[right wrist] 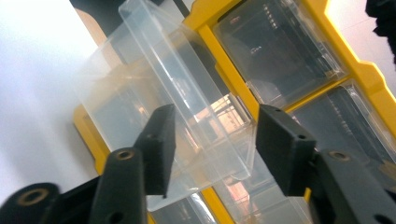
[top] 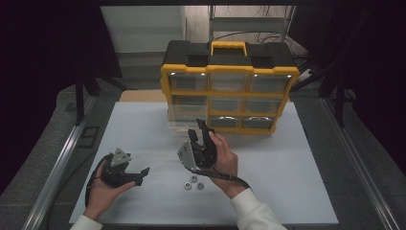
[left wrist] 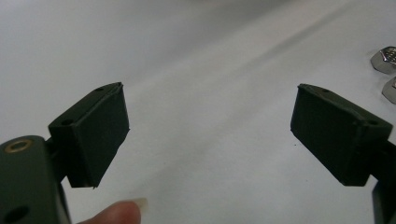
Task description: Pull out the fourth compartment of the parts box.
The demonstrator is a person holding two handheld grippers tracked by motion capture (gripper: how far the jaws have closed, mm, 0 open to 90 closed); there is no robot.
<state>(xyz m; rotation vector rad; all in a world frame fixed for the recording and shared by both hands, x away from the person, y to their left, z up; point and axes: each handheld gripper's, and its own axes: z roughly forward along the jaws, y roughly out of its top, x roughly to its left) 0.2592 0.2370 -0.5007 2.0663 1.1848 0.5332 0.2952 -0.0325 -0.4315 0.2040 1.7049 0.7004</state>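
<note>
Right claw (right wrist: 212, 149) released around empty clear drawer (right wrist: 154, 93) half out of yellow organizer (top: 229, 93); left claw (left wrist: 210, 135) released.

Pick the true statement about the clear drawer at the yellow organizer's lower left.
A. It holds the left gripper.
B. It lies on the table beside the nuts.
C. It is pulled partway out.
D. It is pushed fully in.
C: the clear drawer juts forward from the yellow organizer, with the right gripper just in front of it.

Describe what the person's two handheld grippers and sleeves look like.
Each tool, left gripper and right gripper, is black, with two blocky rectangular jaws, a grey three-cornered plate on top and a black trailing cable. Brass-coloured bushings ring the jaw pivots. Both sleeves are white.
</note>
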